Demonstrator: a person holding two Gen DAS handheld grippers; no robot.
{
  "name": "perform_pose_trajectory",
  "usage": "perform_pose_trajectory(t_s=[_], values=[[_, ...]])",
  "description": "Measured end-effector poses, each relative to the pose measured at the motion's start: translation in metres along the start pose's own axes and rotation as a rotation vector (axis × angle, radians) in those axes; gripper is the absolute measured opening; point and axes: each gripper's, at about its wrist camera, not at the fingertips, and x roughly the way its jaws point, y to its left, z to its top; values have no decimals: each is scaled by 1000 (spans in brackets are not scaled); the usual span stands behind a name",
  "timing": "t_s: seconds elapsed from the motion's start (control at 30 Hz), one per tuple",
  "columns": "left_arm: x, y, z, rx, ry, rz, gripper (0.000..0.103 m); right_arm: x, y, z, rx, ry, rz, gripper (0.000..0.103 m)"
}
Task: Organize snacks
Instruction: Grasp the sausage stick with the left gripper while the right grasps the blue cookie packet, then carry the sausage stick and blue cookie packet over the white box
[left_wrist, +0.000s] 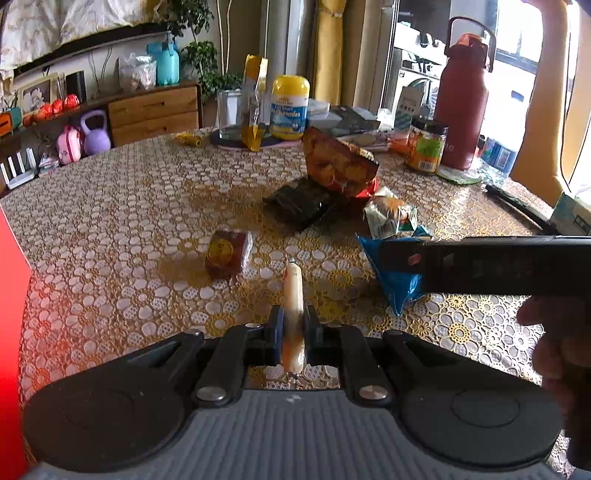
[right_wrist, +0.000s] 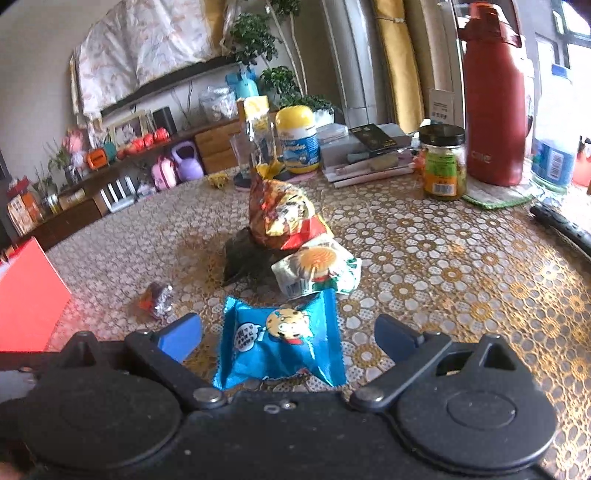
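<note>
My left gripper (left_wrist: 293, 323) is shut on a pale sausage stick (left_wrist: 293, 295) that points away over the lace tablecloth (left_wrist: 110, 229). My right gripper (right_wrist: 288, 334) stands open, its blue pads on either side of a blue cookie packet (right_wrist: 280, 343) without touching it. That blue packet (left_wrist: 395, 284) also shows in the left wrist view, partly under the right gripper's dark body. Beyond lie a white-green snack pack (right_wrist: 317, 269), a red-orange chip bag (right_wrist: 280, 214) on a dark packet (right_wrist: 243, 258), and a small brown wrapped cake (left_wrist: 227, 253).
A red box (right_wrist: 26, 295) stands at the table's left edge. At the back stand a glass with a yellow pouch (left_wrist: 253, 103), a yellow-lidded gummies jar (left_wrist: 290, 107), a green-labelled jar (right_wrist: 443, 162), a red flask (right_wrist: 495, 96) and stacked books (right_wrist: 365, 147). A black rod (right_wrist: 561, 225) lies far right.
</note>
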Motion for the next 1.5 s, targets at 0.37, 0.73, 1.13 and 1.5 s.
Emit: perform_pose_trajectory(t_s=[0.37, 0.73, 1.13, 1.5], values=[[-13, 4, 1, 12, -15, 5, 11, 12, 14, -7, -59, 19, -41, 60], [-41, 8, -3, 1, -31, 17, 11, -10, 14, -7, -19, -11, -43, 51], [-99, 12, -4, -21, -101, 25, 11, -79, 34, -12, -14, -101, -1, 51], [-153, 34, -17, -71, -167, 54, 11, -119, 66, -14, -58, -143, 34, 51]])
